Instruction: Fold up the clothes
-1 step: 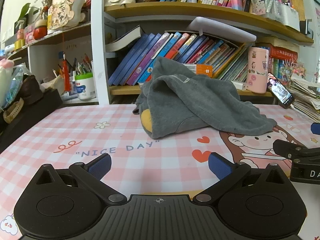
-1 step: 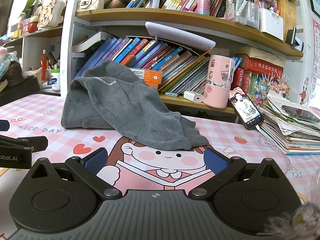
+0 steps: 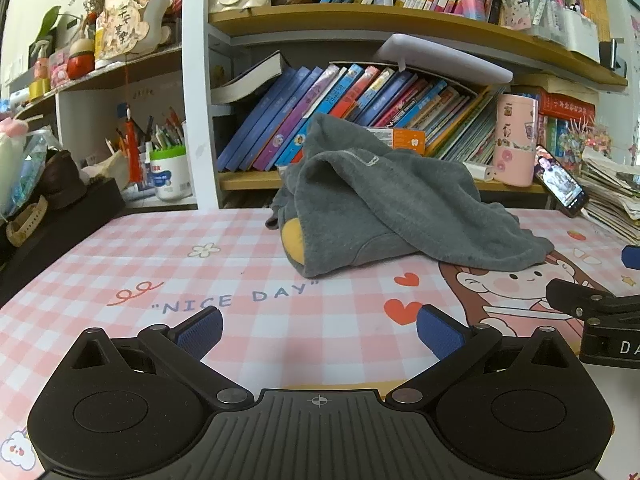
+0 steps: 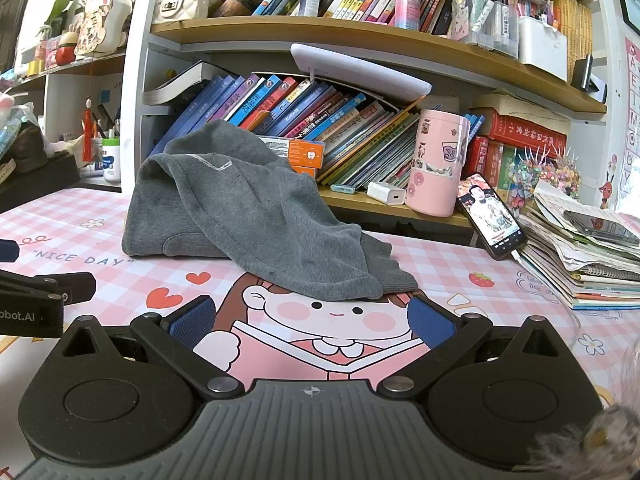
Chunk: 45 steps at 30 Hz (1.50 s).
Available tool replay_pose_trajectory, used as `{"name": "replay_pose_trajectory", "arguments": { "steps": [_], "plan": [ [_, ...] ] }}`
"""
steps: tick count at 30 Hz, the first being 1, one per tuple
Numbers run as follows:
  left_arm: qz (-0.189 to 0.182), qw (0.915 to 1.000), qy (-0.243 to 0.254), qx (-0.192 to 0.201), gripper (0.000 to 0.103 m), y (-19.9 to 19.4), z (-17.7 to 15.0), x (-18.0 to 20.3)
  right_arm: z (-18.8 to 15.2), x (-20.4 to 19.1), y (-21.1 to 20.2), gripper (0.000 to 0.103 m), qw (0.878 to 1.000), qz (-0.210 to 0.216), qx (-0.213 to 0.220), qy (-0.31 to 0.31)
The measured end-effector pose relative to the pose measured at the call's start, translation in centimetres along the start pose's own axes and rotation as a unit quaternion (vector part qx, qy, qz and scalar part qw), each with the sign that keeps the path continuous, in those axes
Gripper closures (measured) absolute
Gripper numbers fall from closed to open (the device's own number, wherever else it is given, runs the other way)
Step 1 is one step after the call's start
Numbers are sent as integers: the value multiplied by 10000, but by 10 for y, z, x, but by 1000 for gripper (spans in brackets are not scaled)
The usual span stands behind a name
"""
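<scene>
The grey sweatshirt [image 3: 384, 196] sits in a rumpled heap at the far side of the pink checked desk mat [image 3: 240, 264], its back edge pushed up against the low bookshelf [image 3: 248, 178]. It isn't spread out at all: one end is bunched high on the left, with a patch of yellow showing at its near-left edge, and from there the cloth slopes down and to the right into a flat tongue ending in a ribbed hem [image 4: 384, 280].

Both grippers are low over the mat on the near side, jaws spread wide and empty. The left gripper [image 3: 318, 330] faces the "NICE DAY" lettering, with the heap ahead of it and a bit to the right, well apart. The right gripper [image 4: 310, 318] is the closer one: the ribbed hem lies just beyond its blue pads [image 4: 430, 322], almost centred between them, over the cartoon girl's head printed on the mat.

So the heap's long run goes far-left to near-right, and I'd say the right hand has the short reach to that hem, while the left would have to travel forward and rightward for the bunched end. No fold has been made yet, by the look of it.
</scene>
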<state>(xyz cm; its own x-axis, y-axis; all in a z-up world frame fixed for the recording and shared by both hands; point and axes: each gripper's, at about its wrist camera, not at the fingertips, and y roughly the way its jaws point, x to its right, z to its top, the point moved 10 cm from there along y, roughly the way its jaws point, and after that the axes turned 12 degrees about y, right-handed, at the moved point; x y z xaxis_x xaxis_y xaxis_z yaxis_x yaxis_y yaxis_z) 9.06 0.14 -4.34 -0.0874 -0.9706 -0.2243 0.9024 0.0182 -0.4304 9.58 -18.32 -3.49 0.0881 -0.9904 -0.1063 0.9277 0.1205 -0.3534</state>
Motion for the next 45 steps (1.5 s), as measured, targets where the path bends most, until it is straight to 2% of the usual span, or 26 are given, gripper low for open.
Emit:
{"name": "replay_pose_trajectory", "arguments": {
  "steps": [45],
  "plan": [
    [2,10000,-16,-17,0,0,-1,-1,0,-1,0,0,10000,9,16,-23]
  ]
}}
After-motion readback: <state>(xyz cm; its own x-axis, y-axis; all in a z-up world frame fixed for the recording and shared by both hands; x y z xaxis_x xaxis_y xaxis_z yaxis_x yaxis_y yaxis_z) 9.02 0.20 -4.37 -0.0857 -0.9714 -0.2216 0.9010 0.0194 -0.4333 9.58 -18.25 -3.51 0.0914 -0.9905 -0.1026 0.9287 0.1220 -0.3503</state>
